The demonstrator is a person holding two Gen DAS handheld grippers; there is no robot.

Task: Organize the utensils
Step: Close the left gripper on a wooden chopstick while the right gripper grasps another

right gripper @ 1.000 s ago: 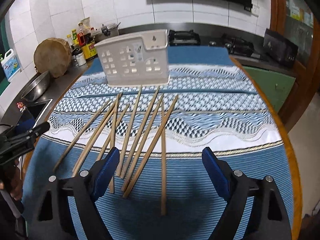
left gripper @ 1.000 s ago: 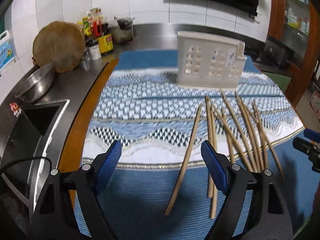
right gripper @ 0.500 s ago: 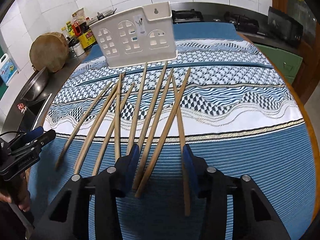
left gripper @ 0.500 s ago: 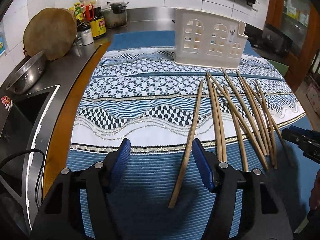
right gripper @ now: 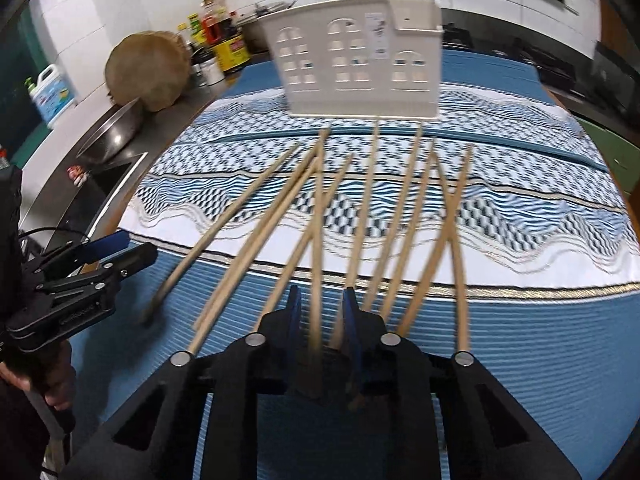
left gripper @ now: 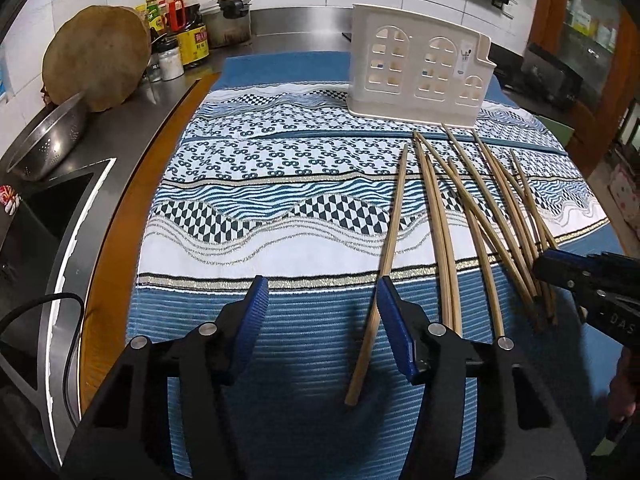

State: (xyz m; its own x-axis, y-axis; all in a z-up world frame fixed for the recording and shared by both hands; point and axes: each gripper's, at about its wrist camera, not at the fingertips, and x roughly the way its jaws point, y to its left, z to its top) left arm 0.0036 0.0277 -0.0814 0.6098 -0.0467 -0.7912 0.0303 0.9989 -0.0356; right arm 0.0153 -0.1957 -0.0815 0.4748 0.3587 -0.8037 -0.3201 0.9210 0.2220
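Organizing chopsticks on a kitchen table, both wrist views. A loose fan of bamboo chopsticks (right gripper: 372, 216) lies on the blue-and-white patterned tablecloth (left gripper: 256, 184), their far tips near the foot of the white plastic utensil holder (left gripper: 420, 68), which stands upright at the far side of the cloth. No chopstick shows in the holder, so the task appears barely begun: by this judgement every stick has yet to be gathered and stood in it. The right gripper (right gripper: 321, 312) has just been closing; its blue pads stand narrowly apart with one or two chopsticks between them, but motion blur hides whether the pads press on the wood. The left gripper (left gripper: 320, 320) has also just been closing and stands half open above the cloth; the leftmost chopstick (left gripper: 384, 264) passes just inside its right pad, and contact cannot be told. Several sticks cross or overlap one another, notably at the right of the fan, which is likely to make lifting one alone awkward. Surroundings: a round wooden chopping block (left gripper: 96, 64), sauce bottles (left gripper: 180, 28) and a steel colander (left gripper: 48, 136) on the counter to the left, beside a sink (left gripper: 44, 208); none lies between the chopsticks and the holder.
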